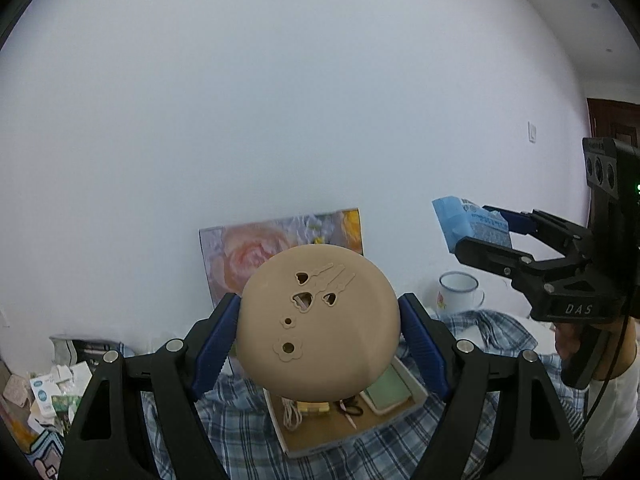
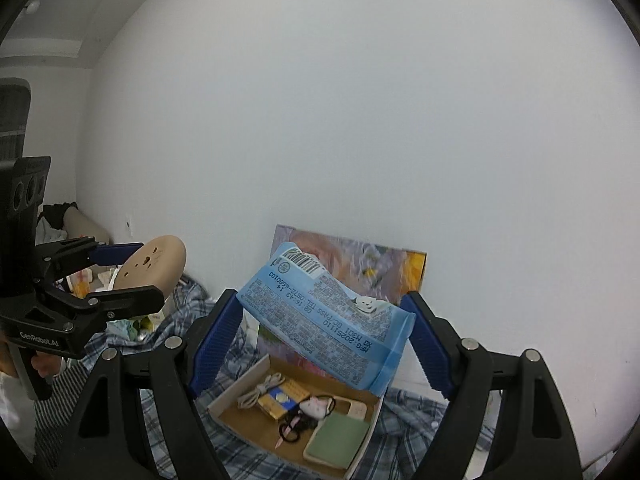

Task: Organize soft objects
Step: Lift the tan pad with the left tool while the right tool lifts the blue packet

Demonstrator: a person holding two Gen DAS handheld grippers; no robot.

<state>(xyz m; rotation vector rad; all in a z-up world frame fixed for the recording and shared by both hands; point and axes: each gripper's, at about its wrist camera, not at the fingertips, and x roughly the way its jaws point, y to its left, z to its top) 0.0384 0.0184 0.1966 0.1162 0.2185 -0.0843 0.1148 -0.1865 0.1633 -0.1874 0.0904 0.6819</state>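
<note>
Left wrist view: the left gripper [image 1: 319, 326] clamps a smooth, tan, dome-shaped pad [image 1: 318, 324] with flower and heart cut-outs between its ribbed blue fingers [image 1: 218, 340], above an open cardboard box [image 1: 340, 420] on plaid cloth [image 1: 488, 328]. The other gripper's body reads "DAS".

Right wrist view: the right gripper [image 2: 325, 338] grips a crinkly blue plastic pack [image 2: 320, 312], long axis slanting from upper left to lower right, printed "MFG:20251110". The left gripper's body reads "GenRobot.AI".

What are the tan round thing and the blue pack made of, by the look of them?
Tan round cushion: matte, smooth, probably foam or soft silicone, with moulded heart and flower cut-outs. Blue pack: thin glossy plastic film, creased, printed with text and a barcode, probably a tissue pack.
</note>
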